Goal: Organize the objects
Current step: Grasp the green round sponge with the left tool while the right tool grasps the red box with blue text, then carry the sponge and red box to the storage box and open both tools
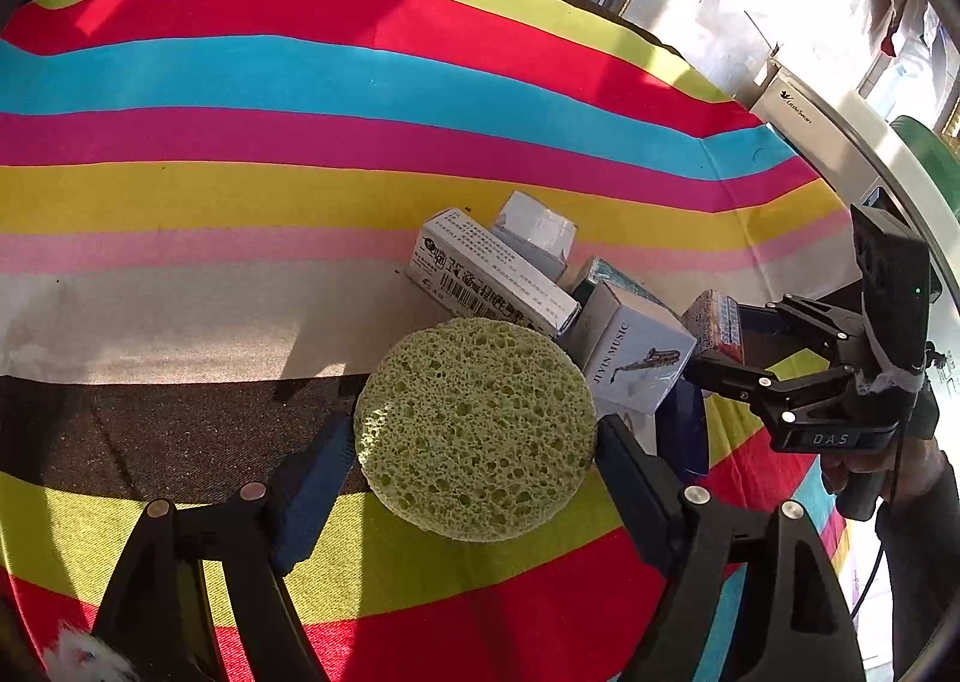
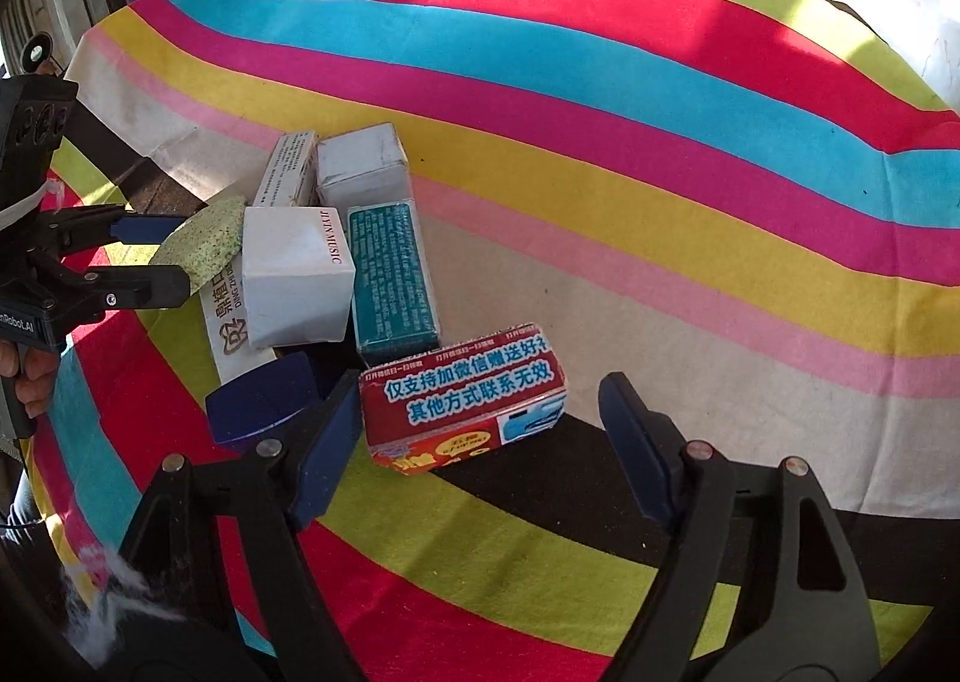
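A round green sponge (image 1: 474,382) is pinched at its edges by my left gripper (image 1: 477,424), which is shut on it just above the striped cloth. From the right wrist view the sponge (image 2: 210,238) and left gripper (image 2: 174,256) sit beside the pile of boxes. A red box with blue and white print (image 2: 462,400) lies between the fingers of my right gripper (image 2: 477,388). The left pad touches its end and the right pad stands clear of it. In the left wrist view the red box (image 1: 714,322) sits inside the right gripper (image 1: 720,340).
Clustered boxes: a barcode box (image 1: 486,274), a small white box (image 1: 534,232), a JIYIN MUSIC box (image 2: 294,274), a teal box (image 2: 390,274), a long white box (image 2: 228,334) underneath. A dark blue piece (image 2: 264,394) lies nearby. The striped cloth (image 2: 660,142) stretches beyond. A white appliance (image 1: 798,112) stands past the table edge.
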The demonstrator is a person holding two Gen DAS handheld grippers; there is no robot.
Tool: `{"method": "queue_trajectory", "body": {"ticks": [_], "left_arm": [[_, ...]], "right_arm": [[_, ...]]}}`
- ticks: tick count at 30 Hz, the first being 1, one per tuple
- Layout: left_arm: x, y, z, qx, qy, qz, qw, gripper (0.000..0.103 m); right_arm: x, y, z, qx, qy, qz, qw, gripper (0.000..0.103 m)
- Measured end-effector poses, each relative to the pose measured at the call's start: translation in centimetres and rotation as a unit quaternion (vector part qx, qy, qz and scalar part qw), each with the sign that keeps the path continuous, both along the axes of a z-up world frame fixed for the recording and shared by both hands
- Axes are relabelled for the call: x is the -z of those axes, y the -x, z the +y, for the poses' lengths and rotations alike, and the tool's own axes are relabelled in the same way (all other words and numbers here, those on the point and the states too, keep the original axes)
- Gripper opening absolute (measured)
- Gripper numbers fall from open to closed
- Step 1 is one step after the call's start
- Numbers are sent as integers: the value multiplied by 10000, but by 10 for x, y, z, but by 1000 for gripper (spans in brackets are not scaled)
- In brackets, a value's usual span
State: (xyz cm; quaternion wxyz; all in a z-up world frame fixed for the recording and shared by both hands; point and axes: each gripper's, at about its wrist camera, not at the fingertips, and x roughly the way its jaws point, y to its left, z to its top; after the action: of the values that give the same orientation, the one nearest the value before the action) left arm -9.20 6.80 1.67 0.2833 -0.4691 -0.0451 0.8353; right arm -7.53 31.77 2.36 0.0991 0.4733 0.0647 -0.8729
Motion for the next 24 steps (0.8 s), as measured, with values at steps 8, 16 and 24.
{"method": "queue_trajectory", "body": {"ticks": [8,16,24], "left_arm": [[-11,-19,-1,27,-43,133,9999,81],[-13,-56,1,143,-131,62,9998,82],[-17,-107,18,560,-289,-31,9980,81]], "right_arm": [[-4,-27,2,582,118,25,9982,64],[0,-93,-5,1012,190,-70,9947,64],[-5,-158,-10,1421,162,-99,9897,63]]}}
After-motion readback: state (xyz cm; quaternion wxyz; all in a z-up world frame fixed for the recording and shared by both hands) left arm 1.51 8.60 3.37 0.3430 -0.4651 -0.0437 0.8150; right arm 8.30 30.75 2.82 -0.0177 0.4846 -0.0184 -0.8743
